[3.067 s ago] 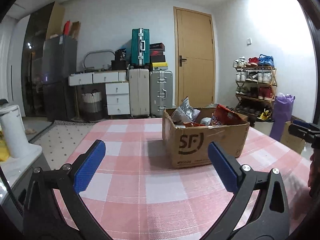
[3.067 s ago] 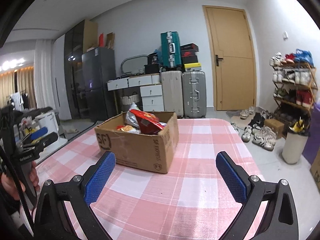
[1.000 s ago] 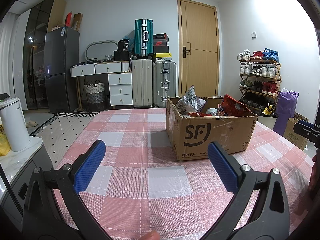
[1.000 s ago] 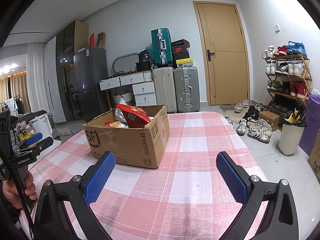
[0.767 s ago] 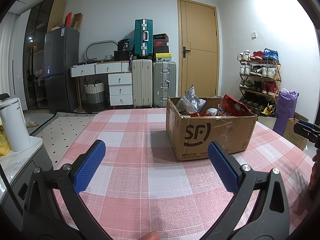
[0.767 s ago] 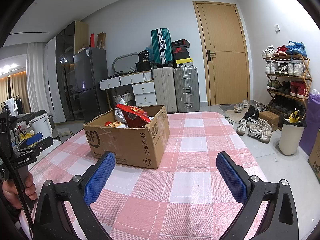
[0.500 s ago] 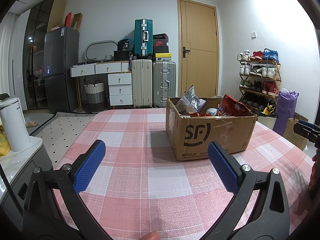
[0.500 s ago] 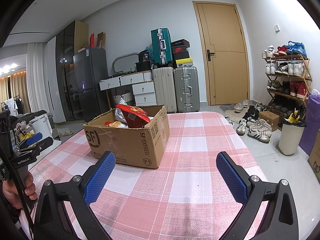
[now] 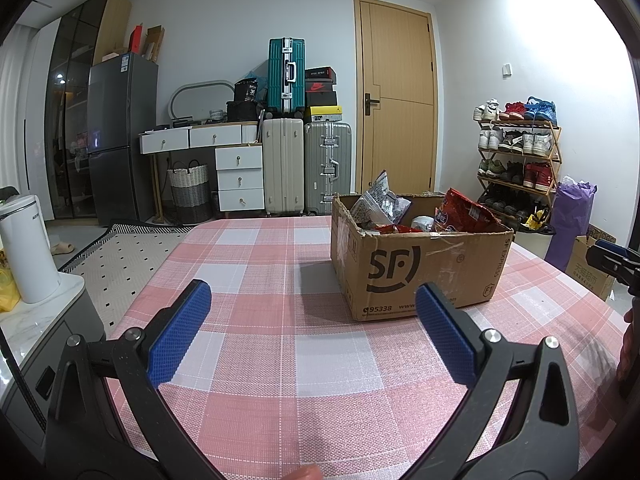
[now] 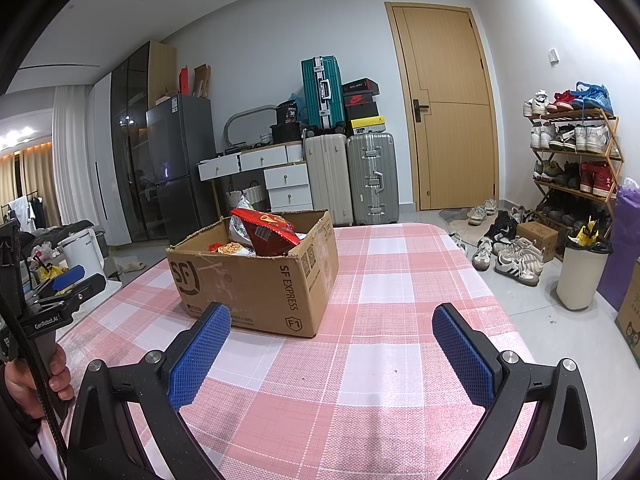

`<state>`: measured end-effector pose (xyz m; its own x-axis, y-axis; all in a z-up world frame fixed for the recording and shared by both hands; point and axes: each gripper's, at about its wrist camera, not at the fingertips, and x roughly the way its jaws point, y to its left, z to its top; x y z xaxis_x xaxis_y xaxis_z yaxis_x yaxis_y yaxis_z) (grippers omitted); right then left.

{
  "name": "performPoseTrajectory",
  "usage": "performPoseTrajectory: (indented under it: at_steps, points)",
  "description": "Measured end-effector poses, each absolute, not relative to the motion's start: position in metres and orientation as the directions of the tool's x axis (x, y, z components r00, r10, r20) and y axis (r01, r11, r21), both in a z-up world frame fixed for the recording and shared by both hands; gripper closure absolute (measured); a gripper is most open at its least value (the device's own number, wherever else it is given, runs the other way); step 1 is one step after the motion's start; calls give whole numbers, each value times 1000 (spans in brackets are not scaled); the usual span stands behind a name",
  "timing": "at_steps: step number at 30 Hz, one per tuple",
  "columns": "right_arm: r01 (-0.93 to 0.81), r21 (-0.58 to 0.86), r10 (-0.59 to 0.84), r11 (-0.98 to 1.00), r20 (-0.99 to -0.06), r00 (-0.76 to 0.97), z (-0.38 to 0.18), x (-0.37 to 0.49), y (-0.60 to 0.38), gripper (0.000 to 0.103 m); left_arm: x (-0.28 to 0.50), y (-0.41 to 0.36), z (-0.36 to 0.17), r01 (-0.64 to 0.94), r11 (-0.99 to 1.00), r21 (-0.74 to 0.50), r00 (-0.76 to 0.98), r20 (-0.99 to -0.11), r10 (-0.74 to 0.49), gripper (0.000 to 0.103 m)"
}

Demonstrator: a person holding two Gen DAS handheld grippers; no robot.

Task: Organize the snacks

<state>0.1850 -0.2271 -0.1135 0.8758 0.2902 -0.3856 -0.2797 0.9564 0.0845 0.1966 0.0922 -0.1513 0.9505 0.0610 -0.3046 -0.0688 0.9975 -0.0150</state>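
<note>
On the pink checked tablecloth (image 9: 260,344) sits the cardboard box (image 9: 420,272), snack bags heaped inside. Left gripper (image 9: 312,312) and right gripper (image 10: 328,336) both gape wide, empty, short of the box. Red chip bag (image 10: 266,232) probably light, crinkly, slippery, crushable; best pinched at its upstanding sealed edge, gently.

Both black plastic grippers, left gripper (image 9: 312,320) and right gripper (image 10: 330,340), carry blue textured pads (image 10: 199,356) and silver screws (image 10: 509,357).
</note>
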Motion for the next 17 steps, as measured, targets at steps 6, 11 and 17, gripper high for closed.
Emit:
performPoseTrajectory:
  at_steps: [6,11,17]
  points:
    - [-279,84,290,956,-386,876,-114,185,-227,0,197,92,-151,-68,998,-15,951,-304,60,1]
    - [-280,84,290,956,-385,876,-114,185,-227,0,196,92,-151,-69,997,-15,951,-304,61,1]
    - [-279,85,290,956,-385,876,-114,185,-227,0,196,92,-152,-69,997,-17,950,-305,60,1]
